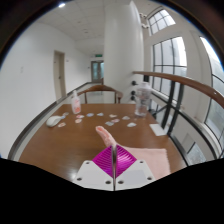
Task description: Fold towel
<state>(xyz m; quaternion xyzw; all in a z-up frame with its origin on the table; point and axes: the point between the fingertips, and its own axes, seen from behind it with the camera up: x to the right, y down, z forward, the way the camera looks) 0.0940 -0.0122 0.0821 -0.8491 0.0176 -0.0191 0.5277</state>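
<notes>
My gripper [114,165] is shut, with the magenta pads [104,162] pressed together on a fold of the pink towel [104,134]. That fold rises from between the fingertips, up and a little to the left. The rest of the towel [148,158] lies flat on the wooden table [60,145], just to the right of the fingers. The part of the towel below the fingers is hidden.
Far across the table stand a pink bottle [76,102], a clear bottle [143,99], a white bowl [53,121] and several small white items [112,122]. Chairs [100,92] stand behind the table. A white pillar and large windows lie beyond.
</notes>
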